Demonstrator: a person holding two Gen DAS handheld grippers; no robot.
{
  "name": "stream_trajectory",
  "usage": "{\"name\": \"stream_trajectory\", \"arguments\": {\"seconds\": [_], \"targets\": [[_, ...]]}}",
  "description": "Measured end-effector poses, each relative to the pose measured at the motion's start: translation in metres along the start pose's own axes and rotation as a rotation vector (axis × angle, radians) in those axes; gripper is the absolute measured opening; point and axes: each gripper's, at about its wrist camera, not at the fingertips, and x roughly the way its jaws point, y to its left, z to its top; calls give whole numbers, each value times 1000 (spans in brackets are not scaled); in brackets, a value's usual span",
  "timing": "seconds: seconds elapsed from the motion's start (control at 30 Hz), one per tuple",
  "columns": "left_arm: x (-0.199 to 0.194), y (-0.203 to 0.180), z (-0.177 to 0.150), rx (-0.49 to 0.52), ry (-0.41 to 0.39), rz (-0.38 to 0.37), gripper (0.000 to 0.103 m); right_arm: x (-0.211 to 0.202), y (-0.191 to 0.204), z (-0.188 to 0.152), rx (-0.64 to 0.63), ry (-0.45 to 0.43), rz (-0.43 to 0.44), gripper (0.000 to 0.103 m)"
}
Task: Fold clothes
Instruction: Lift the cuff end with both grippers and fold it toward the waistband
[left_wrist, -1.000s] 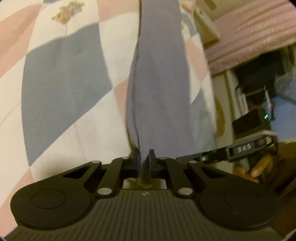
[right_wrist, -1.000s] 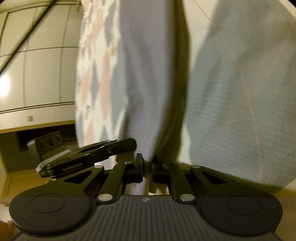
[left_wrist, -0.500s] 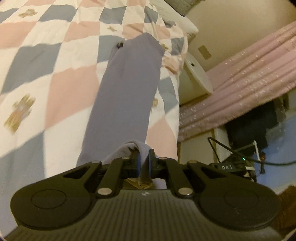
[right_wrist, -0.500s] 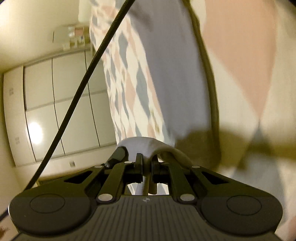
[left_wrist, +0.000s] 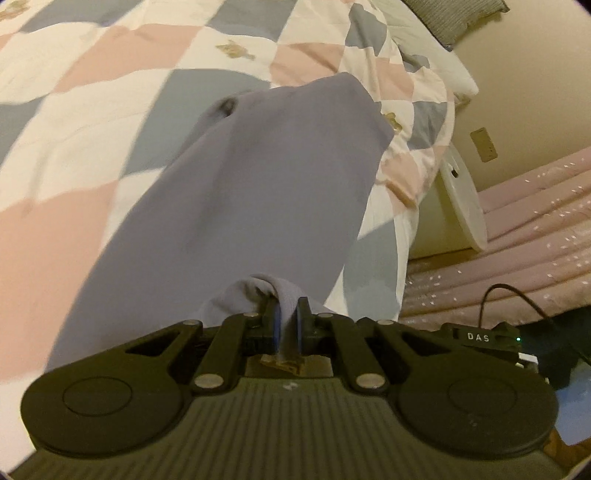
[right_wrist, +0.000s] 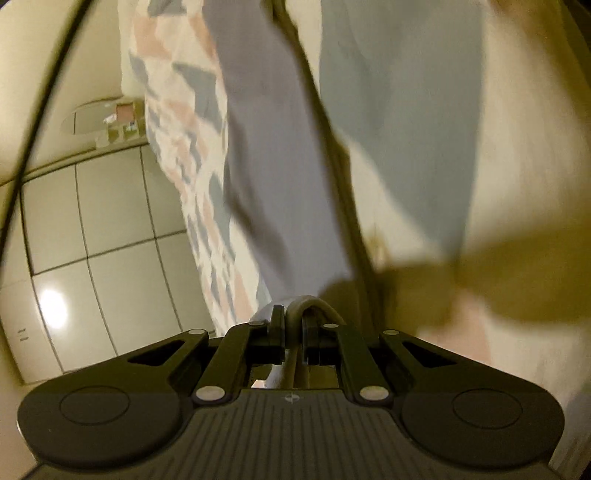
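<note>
A grey-lilac garment (left_wrist: 266, 177) lies stretched out along a checked quilt (left_wrist: 92, 110) in the left wrist view, its far end near the quilt's right edge. My left gripper (left_wrist: 288, 317) is shut on the near hem, which bunches up between the fingers. In the right wrist view the same garment (right_wrist: 266, 155) runs away from me as a long strip over the quilt (right_wrist: 406, 129). My right gripper (right_wrist: 293, 321) is shut on another fold of the hem. The picture is blurred in both views.
The quilt's right edge drops beside a white round object (left_wrist: 461, 199) and pink pleated bedding (left_wrist: 517, 229). A black device marked DAS (left_wrist: 480, 338) with a cable lies low at right. White cupboard doors (right_wrist: 92, 240) stand left of the bed; a dark cable (right_wrist: 44, 103) crosses there.
Both grippers have swung down toward the bed with the garment in them. The garment hung upright a second ago; now it lies stretched along the quilt.
</note>
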Motion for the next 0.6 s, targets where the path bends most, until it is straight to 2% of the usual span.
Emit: {"name": "stream_trajectory", "arguments": {"seconds": [0.1,0.23,0.43,0.6], "targets": [[23,-12,29,29,7,7,5,4,6,28,5,-19,0,8],[48,-24,72,48,7,-21,5,10,21,66,12,-54,9,8],[82,-51,134,96,-5,-41,5,0,36,130,25,-120,54,8],[121,-64,176,59,-13,-33,5,9,51,188,45,-135,65,8]]}}
